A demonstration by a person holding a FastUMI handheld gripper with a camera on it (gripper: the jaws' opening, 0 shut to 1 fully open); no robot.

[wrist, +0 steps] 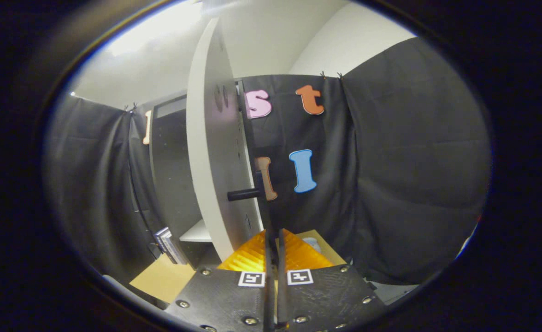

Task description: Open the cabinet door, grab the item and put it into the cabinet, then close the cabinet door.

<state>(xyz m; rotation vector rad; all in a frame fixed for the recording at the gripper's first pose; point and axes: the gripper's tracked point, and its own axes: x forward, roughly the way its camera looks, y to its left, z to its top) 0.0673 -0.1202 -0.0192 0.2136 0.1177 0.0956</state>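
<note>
Here the claw (274, 240) sits with its two fingers drawn almost together, a thin slit between them and nothing gripped. Directly ahead of the fingertips stands the white, flat-panelled cabinet door (211, 152), swung open and seen nearly edge-on. A short black cylindrical handle (243, 194) juts from the door's face just above the fingertips, near them but not touching. To the left of the door, the dark cabinet interior (172, 180) lies exposed, with a white shelf board (198, 233) low inside it. At the foot of the cabinet, left of the door, a small striped pack or stack of flat items (168, 244) leans (too small to identify), resting beside a tan cardboard-coloured sheet (162, 278) on the desk. Right of the door, close behind the fingers, a pale bluish object (313, 243) peeks out on another tan surface (324, 251); whether it is the item to be stowed cannot be told.
</note>
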